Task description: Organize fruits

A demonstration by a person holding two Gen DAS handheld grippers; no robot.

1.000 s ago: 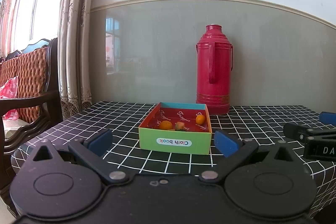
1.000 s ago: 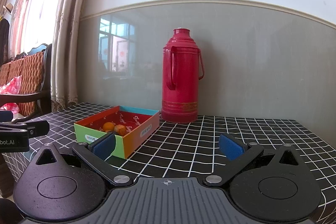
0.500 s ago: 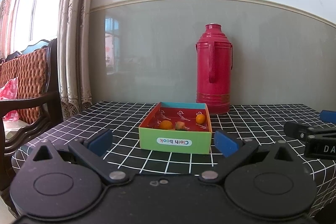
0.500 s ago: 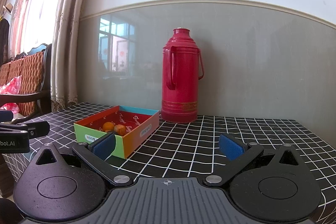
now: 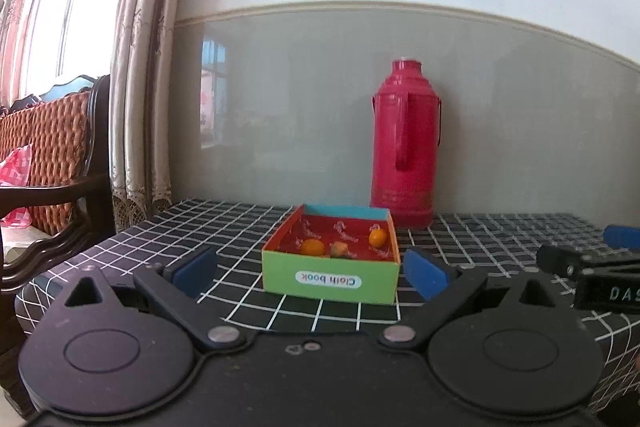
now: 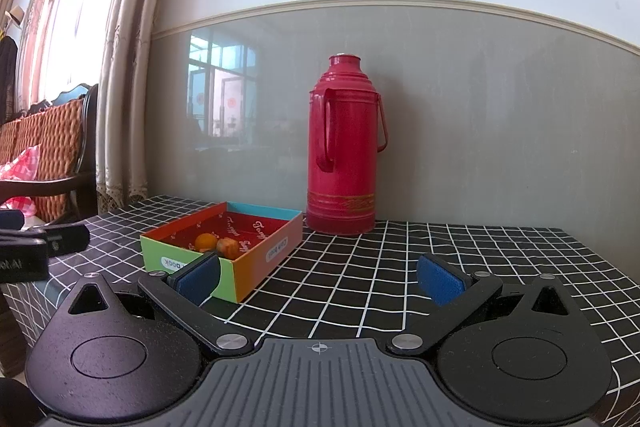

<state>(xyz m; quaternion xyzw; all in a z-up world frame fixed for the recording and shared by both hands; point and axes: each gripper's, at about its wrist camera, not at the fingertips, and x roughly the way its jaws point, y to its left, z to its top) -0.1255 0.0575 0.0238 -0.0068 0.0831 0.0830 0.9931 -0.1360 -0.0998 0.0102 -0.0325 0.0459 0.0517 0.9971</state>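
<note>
Covering the table (image 6: 400,267) is a black cloth with a white grid, and it runs back to a wall painted glossy grey below a pale moulding and white above. Lace-edged cream curtains (image 5: 136,67) hang at a bright window on the left, beside a dark wooden chair with a woven orange back (image 5: 52,147).

A shallow rectangular cardboard box (image 5: 332,277) with a green front wall, red lining and blue far rim sits on the table, near the wall. In the left wrist view its green end, printed "Cloth book" upside down, faces the camera and its long axis runs away toward the wall. In the right wrist view the box (image 6: 256,259) lies left of centre, turned diagonally.

Three small fruits lie inside it: a round orange one (image 5: 312,247) at the near left, a paler orange-and-red one (image 5: 339,249) just beside it, and another round orange one (image 5: 377,237) apart at the right wall. One tall red metal thermos flask (image 6: 344,147) stands upright behind the box, against the wall.

The left gripper (image 5: 310,273) hovers before the box, its blue-padded fingers (image 5: 196,271) spread wide and holding nothing. The right gripper (image 6: 318,281) sits further right, its fingers (image 6: 440,283) likewise spread and empty.
</note>
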